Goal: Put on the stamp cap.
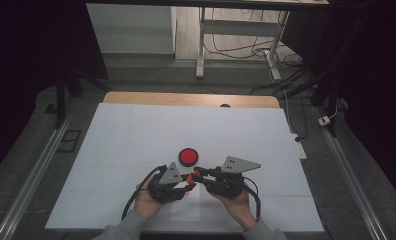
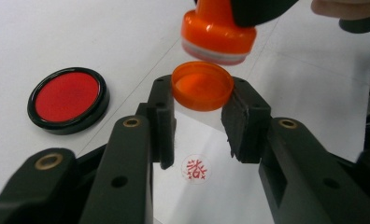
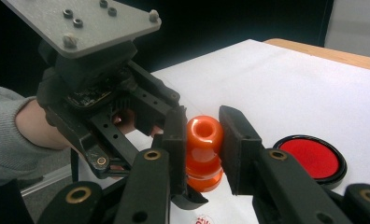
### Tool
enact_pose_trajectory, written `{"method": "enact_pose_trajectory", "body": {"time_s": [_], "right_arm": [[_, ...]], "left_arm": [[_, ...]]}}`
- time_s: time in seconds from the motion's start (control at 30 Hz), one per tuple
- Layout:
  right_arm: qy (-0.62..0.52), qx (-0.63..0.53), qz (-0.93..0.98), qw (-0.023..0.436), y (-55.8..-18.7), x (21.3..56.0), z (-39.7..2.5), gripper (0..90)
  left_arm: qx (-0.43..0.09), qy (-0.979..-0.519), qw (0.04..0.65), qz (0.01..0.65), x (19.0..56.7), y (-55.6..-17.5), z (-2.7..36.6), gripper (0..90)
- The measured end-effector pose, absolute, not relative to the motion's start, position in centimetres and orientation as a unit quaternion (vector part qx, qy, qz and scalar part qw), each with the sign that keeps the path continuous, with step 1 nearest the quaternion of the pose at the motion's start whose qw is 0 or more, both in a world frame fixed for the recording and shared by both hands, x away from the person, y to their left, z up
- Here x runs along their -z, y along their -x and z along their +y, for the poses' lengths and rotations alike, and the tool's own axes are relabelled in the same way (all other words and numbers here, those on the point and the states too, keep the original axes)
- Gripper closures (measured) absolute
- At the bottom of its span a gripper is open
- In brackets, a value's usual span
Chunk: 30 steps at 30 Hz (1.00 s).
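An orange stamp (image 3: 203, 151) stands upright between my right gripper's (image 3: 204, 122) jaws, which are shut on its waist. Its printing face (image 2: 218, 32) hangs just above a shallow orange cap (image 2: 202, 86). My left gripper (image 2: 202, 100) is shut on that cap, open side up. In the high view both grippers meet near the front middle of the sheet, left gripper (image 1: 187, 185) and right gripper (image 1: 197, 175) tip to tip. A round red ink pad (image 1: 188, 156) in a black case lies just beyond them. A red stamped mark (image 2: 196, 168) shows on the paper under the cap.
A large white sheet (image 1: 136, 135) covers the table, with a wooden edge (image 1: 186, 98) at the far side. The ink pad (image 2: 67, 99) sits close to the left of my left gripper's jaws. Metal rails (image 1: 31, 175) run along both sides of the table.
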State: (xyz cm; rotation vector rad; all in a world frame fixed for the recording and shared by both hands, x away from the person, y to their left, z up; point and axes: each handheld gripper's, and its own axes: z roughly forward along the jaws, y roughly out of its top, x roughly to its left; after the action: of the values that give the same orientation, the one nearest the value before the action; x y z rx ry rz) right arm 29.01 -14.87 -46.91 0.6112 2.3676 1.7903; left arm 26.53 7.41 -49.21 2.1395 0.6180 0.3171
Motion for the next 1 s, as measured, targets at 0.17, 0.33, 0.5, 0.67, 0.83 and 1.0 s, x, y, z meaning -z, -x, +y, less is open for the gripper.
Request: {"method": "enact_pose_trajectory", "body": {"time_s": [0.17, 0.33, 0.5, 0.67, 0.83, 1.0], "right_arm": [[-0.202, -0.588, 0.781, 0.054, -29.01, 46.96, -14.85, 72.3], [-0.203, -0.588, 0.781, 0.053, -29.02, 46.96, -14.85, 72.3], [-0.200, -0.585, 0.784, 0.051, -28.96, 47.16, -14.63, 72.3], [-0.201, -0.583, 0.785, 0.050, -28.98, 47.21, -14.61, 72.2], [-0.201, -0.581, 0.787, 0.051, -28.99, 47.26, -14.59, 72.3], [-0.201, -0.581, 0.787, 0.051, -28.99, 47.29, -14.59, 72.3]], "left_arm": [[-0.127, -0.858, 0.432, 0.247, 49.16, -26.47, 7.37, 65.2], [-0.126, -0.857, 0.434, 0.247, 49.05, -26.41, 7.40, 65.2], [-0.126, -0.857, 0.436, 0.246, 48.98, -26.34, 7.32, 65.2], [-0.128, -0.857, 0.436, 0.244, 48.92, -26.29, 7.29, 65.2], [-0.128, -0.856, 0.437, 0.244, 48.85, -26.23, 7.26, 65.1], [-0.129, -0.856, 0.437, 0.244, 48.82, -26.21, 7.26, 65.2]]}}
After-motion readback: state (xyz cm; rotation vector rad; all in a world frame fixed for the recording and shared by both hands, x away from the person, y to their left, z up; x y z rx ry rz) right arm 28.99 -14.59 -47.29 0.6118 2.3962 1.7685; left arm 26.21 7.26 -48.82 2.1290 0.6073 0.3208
